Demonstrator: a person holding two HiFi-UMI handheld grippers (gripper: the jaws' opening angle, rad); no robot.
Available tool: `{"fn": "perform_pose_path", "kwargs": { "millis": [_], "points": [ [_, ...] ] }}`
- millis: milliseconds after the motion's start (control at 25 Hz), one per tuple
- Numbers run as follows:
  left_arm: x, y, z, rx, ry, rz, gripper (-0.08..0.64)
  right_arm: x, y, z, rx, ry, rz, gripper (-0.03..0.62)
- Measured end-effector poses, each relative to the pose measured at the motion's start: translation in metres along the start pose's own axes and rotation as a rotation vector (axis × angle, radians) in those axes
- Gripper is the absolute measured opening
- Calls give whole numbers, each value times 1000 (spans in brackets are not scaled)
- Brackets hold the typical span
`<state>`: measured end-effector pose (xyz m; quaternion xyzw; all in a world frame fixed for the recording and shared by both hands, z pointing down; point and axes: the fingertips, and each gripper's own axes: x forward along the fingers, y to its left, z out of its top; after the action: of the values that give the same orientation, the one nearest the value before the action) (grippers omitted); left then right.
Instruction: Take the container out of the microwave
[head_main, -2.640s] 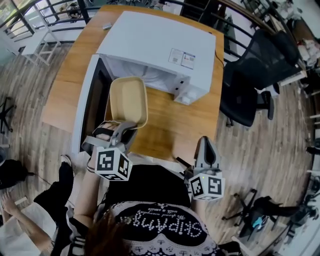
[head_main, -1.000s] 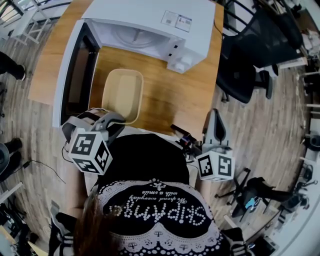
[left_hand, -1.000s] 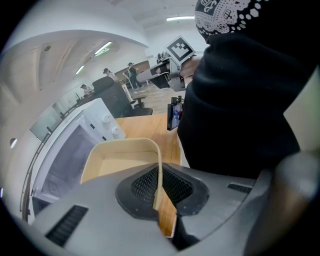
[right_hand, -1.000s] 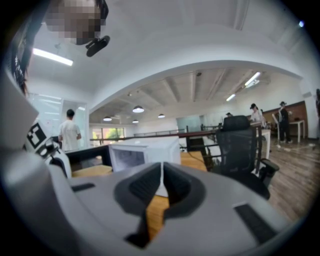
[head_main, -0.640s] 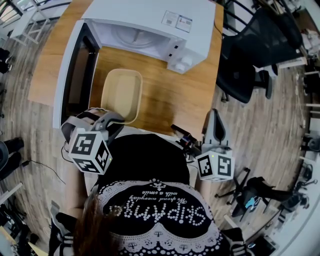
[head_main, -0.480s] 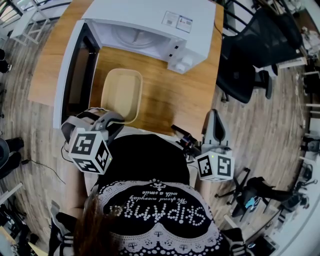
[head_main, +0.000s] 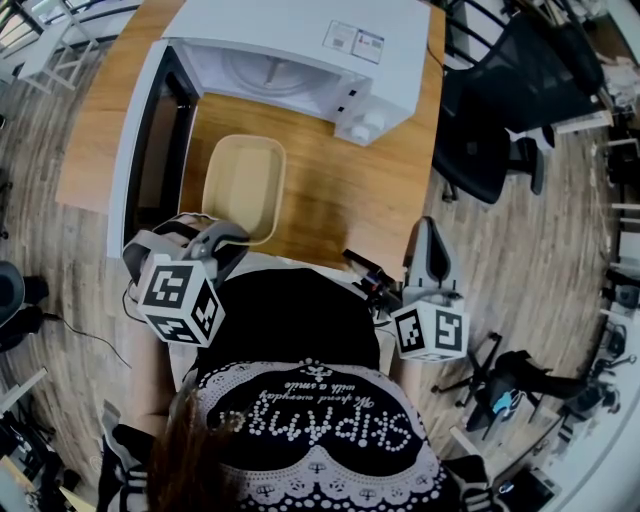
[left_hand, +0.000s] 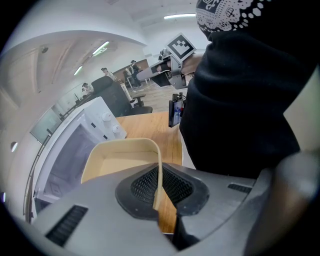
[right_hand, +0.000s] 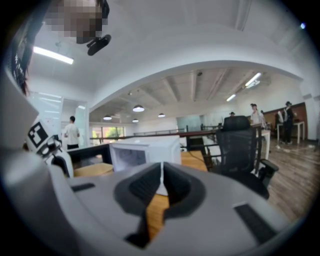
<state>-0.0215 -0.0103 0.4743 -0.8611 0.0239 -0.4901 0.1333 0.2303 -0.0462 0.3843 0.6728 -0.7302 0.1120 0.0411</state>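
At the table (head_main: 335, 205) edge, left gripper (left_hand: 157, 196) fingers pinch the container (head_main: 243, 185) rim; right gripper (right_hand: 161, 183) fingers closed, empty.

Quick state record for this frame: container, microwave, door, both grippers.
container: cream, empty, outside the microwave, over the table in front of the opening
set down or just held: cannot tell
door: open, swung to the container's left
left gripper: shut on the container's near wall
right gripper: shut, empty, off to the right near the table's edge
task: container already out of the microwave
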Motion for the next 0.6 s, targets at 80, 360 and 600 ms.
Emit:
{"fn": "perform_pose_path", "kwargs": {
  "millis": [80,360,600],
  "points": [
    [0,-1,-1,0,-1,-2,43,0,1,0,-1,-2,0,35],
    [1,-1,-1,-1,-4,-5,43,-1,3,0,-8,1,3,35],
    [-2,-4,2,-6,-18,2,43,-1,7,3,-13,-3,14,37]
  ]
}}
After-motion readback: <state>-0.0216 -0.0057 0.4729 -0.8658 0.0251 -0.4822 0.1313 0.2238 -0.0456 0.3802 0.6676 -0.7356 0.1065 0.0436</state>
